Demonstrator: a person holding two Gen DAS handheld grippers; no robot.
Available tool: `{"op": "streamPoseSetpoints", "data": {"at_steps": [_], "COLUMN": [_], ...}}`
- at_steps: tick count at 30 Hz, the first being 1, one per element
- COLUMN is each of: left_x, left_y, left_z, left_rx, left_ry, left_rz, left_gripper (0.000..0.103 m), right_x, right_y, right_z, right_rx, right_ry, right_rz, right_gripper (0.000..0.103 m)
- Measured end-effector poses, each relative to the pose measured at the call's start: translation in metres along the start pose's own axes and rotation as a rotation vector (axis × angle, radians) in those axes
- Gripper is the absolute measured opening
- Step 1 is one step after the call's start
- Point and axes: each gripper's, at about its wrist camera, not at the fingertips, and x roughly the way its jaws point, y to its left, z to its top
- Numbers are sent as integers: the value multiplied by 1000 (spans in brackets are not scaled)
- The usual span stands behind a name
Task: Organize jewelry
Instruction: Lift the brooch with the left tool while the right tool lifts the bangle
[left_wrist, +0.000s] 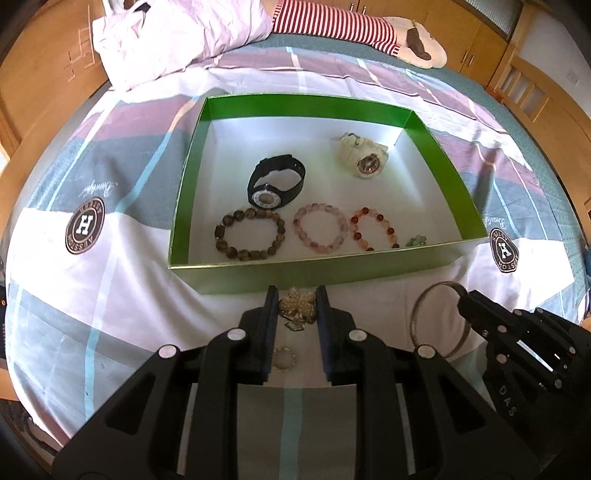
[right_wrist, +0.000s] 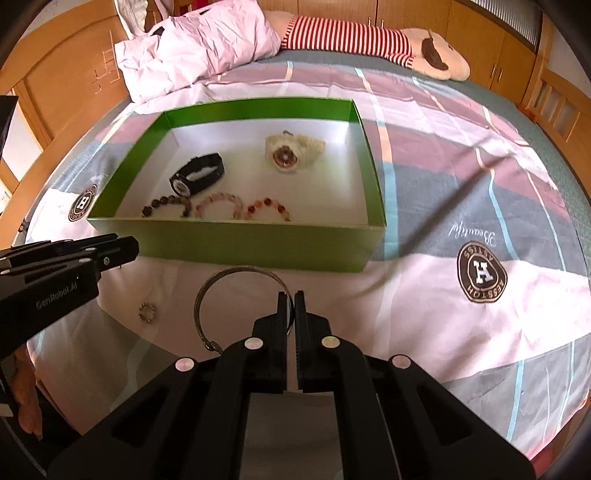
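A green box (left_wrist: 186, 177) with a white floor sits on a bed (left_wrist: 122, 284) covered in a patchwork sheet. Inside it lie two watches, a black one (left_wrist: 275, 183) near the middle and a cream one (left_wrist: 364, 155) toward the far right corner, and three bead bracelets in a row along the near wall: brown (left_wrist: 250, 234), pink (left_wrist: 320, 228) and red-orange (left_wrist: 375, 229). A small green piece (left_wrist: 416, 240) lies just beside the red-orange bracelet; what it is cannot be told.

Outside the box, on the sheet in front of its near wall, are three more pieces. The left tool (left_wrist: 296, 308) has its jaws closed partway onto a pearl flower brooch (left_wrist: 297, 303), the pads pressing its sides. The right tool (right_wrist: 291, 310) is fully closed on the rim of a thin metal bangle (right_wrist: 207, 291), which hangs out to the left of its jaws. A small beaded ring (right_wrist: 147, 313) lies loose on the sheet between the two tools.

At the far end of the bed are one crumpled pale pink cloth (right_wrist: 199, 44) and one plush toy (right_wrist: 369, 40) in red and white stripes. Wooden cupboards (right_wrist: 476, 40) stand around the bed. The box's near wall stands between both tools and the box floor.
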Motion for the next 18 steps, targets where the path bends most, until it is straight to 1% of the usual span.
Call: {"op": "streamPoseSetpoints", "data": {"at_steps": [7, 13, 18], "left_x": [12, 25, 21], "left_y": [0, 5, 4], "left_z": [-7, -14, -15], "left_rx": [26, 32, 35], "left_ry": [40, 78, 65], "left_rz": [15, 28, 23], "left_gripper": [20, 20, 20], "right_x": [17, 30, 29], "right_y": [1, -14, -19], "right_z": [-5, -9, -9], "right_rx": [-12, 35, 54], "right_ry": [43, 86, 86], "right_rz": [-18, -31, -22], "right_gripper": [3, 3, 3]}}
